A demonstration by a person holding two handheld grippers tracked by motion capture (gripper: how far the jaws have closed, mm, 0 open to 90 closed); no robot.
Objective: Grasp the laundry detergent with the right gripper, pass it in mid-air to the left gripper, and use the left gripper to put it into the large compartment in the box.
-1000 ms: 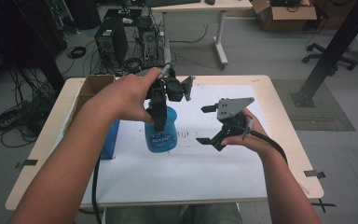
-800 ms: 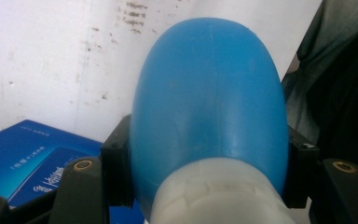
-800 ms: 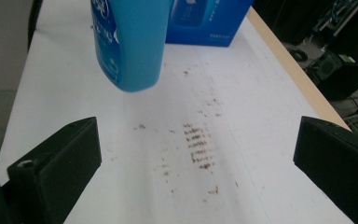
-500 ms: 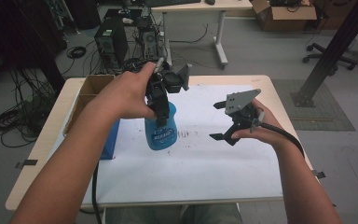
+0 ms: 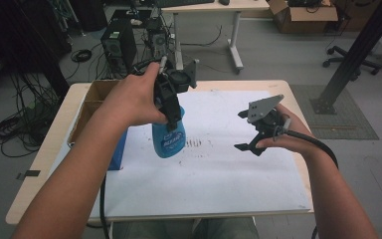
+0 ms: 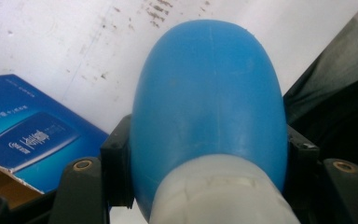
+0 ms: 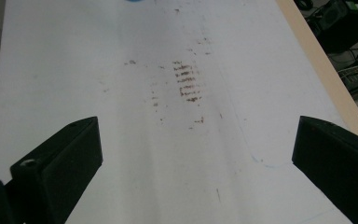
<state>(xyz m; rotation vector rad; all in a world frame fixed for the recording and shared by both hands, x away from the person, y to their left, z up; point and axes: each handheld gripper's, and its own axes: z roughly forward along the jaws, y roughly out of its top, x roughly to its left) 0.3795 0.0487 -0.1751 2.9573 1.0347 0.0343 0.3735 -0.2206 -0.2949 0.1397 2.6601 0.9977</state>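
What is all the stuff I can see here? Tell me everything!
bottle: 1, blue with a whitish neck, held over the sheet by the left gripper
sheet: 1, white with brown smudges, covers most of the table
table: 1, light wood, under everything
blue box: 1, at the sheet's left edge
cardboard box: 1, brown, open, on the table's left side
computer tower: 1, black, on the floor beyond the table
left gripper: 1, black, shut on the bottle
right gripper: 1, black, open, above the sheet's right side
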